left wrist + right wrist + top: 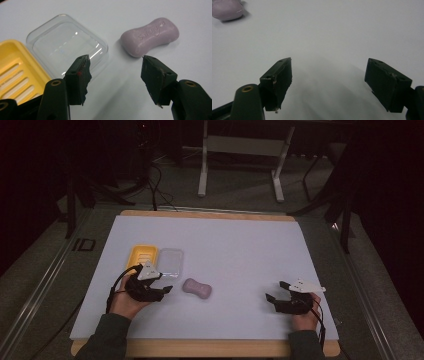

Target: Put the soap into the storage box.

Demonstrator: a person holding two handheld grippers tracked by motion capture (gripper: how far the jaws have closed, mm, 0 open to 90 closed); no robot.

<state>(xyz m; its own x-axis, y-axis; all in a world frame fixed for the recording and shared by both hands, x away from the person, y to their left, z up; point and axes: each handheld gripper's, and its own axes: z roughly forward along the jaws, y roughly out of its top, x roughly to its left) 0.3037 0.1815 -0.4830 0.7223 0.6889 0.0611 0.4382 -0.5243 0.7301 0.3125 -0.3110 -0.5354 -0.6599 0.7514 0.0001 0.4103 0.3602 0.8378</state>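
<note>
Left hand-held gripper (116, 65) spread and empty, near purple soap bar (150, 36), beside clear lid (65, 40), right hand-held gripper (328, 67) spread

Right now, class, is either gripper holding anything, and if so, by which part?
Nothing is held. The left gripper stands open with bare table between its jaws, short of the purple soap bar. The right gripper is open too.

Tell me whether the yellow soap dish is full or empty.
Empty. The dish shows its bare slotted floor; the soap lies apart on the table, and the clear lid lies beside the dish.
</note>
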